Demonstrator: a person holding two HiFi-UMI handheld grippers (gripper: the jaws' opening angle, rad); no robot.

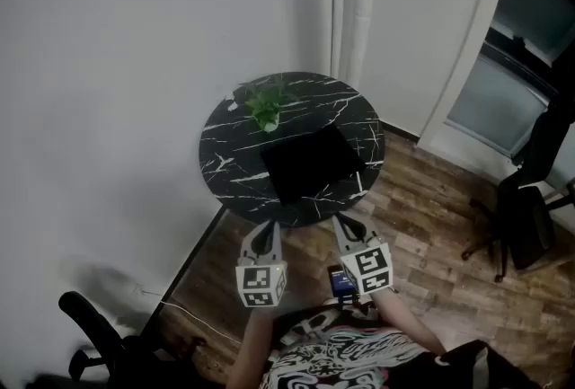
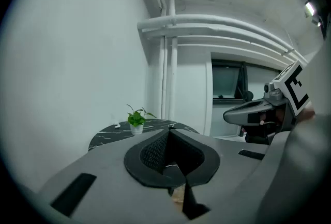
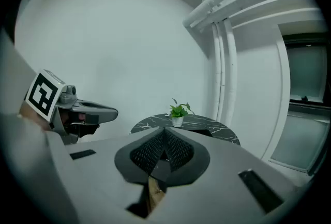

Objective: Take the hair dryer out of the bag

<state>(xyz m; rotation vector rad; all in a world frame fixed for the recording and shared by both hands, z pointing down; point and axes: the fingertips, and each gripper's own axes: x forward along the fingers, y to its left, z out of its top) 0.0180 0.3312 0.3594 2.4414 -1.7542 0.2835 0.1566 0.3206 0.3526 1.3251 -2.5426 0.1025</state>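
A flat black bag lies on the round black marble table, toward its near side. No hair dryer shows in any view. My left gripper and right gripper hover side by side just short of the table's near edge, both pointing at it. In the left gripper view the left gripper has its jaws pressed together with nothing between them, and the right gripper shows off to the right. In the right gripper view the right gripper is likewise shut and empty.
A small potted plant stands at the table's far side, close to the white wall. White pipes run up the corner behind. A black office chair stands at the right by the window, another chair at the lower left. The floor is wood.
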